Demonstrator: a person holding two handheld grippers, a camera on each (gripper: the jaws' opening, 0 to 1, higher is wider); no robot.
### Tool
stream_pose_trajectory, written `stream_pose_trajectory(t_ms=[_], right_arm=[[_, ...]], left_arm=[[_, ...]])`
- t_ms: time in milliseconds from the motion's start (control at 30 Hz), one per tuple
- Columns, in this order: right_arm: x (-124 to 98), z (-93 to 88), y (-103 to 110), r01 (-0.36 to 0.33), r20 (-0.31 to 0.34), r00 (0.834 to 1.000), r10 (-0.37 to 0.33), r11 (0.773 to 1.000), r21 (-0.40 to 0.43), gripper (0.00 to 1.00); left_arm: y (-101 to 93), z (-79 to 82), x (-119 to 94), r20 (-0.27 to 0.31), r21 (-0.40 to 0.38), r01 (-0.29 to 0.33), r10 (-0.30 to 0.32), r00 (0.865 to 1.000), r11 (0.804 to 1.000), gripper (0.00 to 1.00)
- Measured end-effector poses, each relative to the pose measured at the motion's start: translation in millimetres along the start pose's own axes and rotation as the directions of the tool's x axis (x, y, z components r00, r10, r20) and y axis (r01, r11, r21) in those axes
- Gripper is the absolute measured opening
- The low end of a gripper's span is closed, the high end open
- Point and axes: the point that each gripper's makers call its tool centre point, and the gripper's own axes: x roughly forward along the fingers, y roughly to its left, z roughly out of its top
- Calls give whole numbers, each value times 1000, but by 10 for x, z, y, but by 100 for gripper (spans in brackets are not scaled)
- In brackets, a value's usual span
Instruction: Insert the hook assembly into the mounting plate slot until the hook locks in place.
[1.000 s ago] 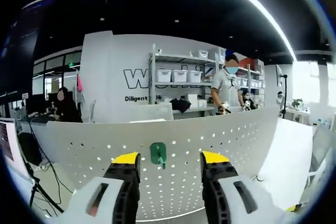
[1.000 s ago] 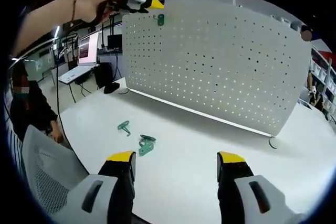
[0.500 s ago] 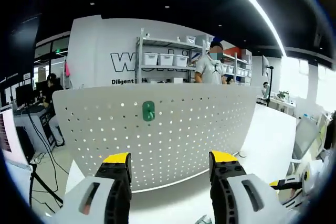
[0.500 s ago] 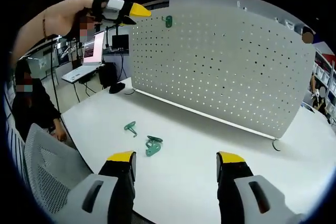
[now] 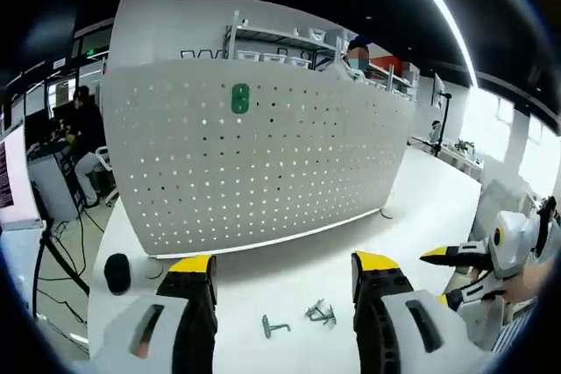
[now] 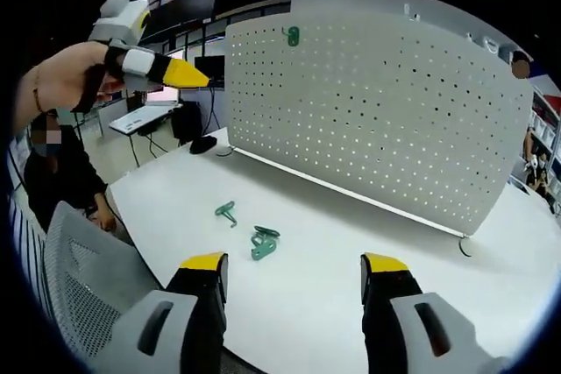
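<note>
Above table [image 6: 333,251] | left gripper [image 5: 282,262] jaws wide, empty | right gripper [image 6: 296,262] jaws wide, empty | hook [image 5: 239,99] on pegboard [image 5: 289,172]

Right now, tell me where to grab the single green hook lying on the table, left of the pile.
Grip the loose green hook by its straight shank, coming down from above with the jaws across it. It lies flat on the white table, apart from the hook pile, so there should be room on both sides. The right gripper is open and looks nearest, though the hook is too small to judge finer detail.
</note>
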Motion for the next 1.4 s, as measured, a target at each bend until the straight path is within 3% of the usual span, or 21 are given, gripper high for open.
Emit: stream_pose_trajectory(t_ms=[33, 67, 333, 500, 567, 900, 1000, 1200, 1400], right_arm=[[-1, -4, 16, -5, 1, 1000, 5, 1000, 1, 58], [6, -52, 64, -16, -13, 1000, 16, 1000, -11, 58], [61, -132, 193, -55, -22, 998, 55, 998, -12, 55], [113, -206, 274, -77, -32, 996, 77, 997, -6, 50], [150, -279, 324, -96, -54, 994, 96, 995, 4, 48], [316, -468, 455, -147, -109, 983, 147, 989, 16, 44], [367, -472, 498, -170, -121, 978, 172, 985, 27, 42], [521, -457, 569, -188, -128, 973, 192, 981, 45, 38], [693, -435, 634, -203, -140, 967, 212, 976, 77, 33]], left_arm=[[-29, -77, -15, -16, -1, 6, -6, 1000, 1000, 63], [-83, -263, -55, -47, -12, 21, -21, 999, 1000, 63], [-168, -620, -151, -106, -76, 37, -45, 993, 996, 68], [-208, -755, -177, -131, -98, 48, -61, 990, 994, 72], [-223, -879, -186, -166, -129, 51, -73, 984, 990, 73], [-189, -1139, -199, -225, -169, 46, -84, 971, 985, 76], [-208, -1231, -216, -246, -194, 57, -105, 963, 979, 70], [-190, -1374, -236, -264, -249, 36, -104, 959, 968, 74], [-207, -1453, -249, -297, -231, 37, -106, 949, 972, 77]])
